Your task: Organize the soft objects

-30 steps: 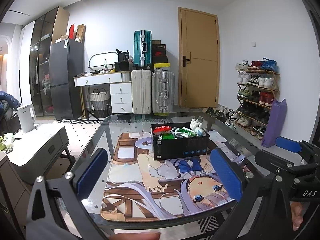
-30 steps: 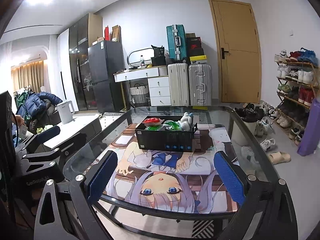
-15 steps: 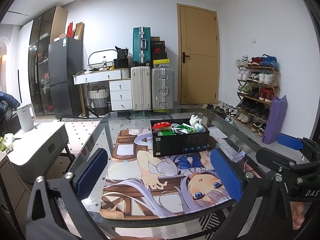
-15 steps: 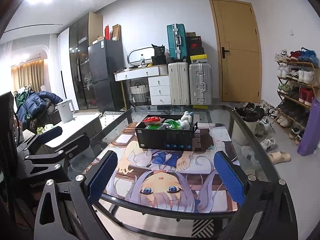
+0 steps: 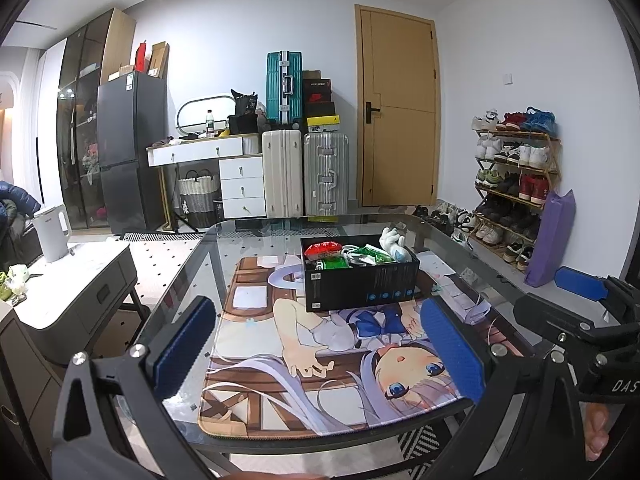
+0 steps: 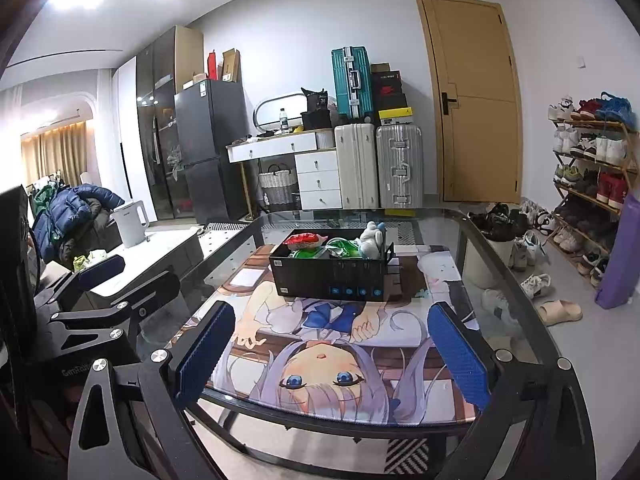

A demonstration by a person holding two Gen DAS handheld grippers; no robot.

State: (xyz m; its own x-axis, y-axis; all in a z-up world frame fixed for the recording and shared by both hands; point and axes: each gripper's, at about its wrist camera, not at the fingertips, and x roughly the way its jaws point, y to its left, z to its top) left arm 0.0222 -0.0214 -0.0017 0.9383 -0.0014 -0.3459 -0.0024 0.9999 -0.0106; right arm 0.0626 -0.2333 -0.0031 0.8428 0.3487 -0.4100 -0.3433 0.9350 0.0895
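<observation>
A black box (image 5: 360,284) (image 6: 332,276) stands on an anime-print mat (image 5: 320,356) (image 6: 340,360) on a glass table. It holds a red packet (image 5: 322,249) (image 6: 306,239), green packets (image 5: 370,256) (image 6: 344,246) and a white plush toy (image 5: 394,240) (image 6: 372,236). My left gripper (image 5: 320,350) is open and empty, near the table's front edge. My right gripper (image 6: 332,354) is open and empty too, to the right of the left one. Each gripper shows at the edge of the other's view.
The glass table (image 5: 224,248) has a dark rim. A low grey cabinet (image 5: 76,292) with a white kettle (image 5: 52,232) stands left of it. Suitcases (image 5: 304,176), a drawer unit and a door stand at the back wall. A shoe rack (image 5: 516,184) and loose shoes are at the right.
Both views have shifted only slightly; the left gripper has tilted a little. Both grippers stay open and the box has not moved.
</observation>
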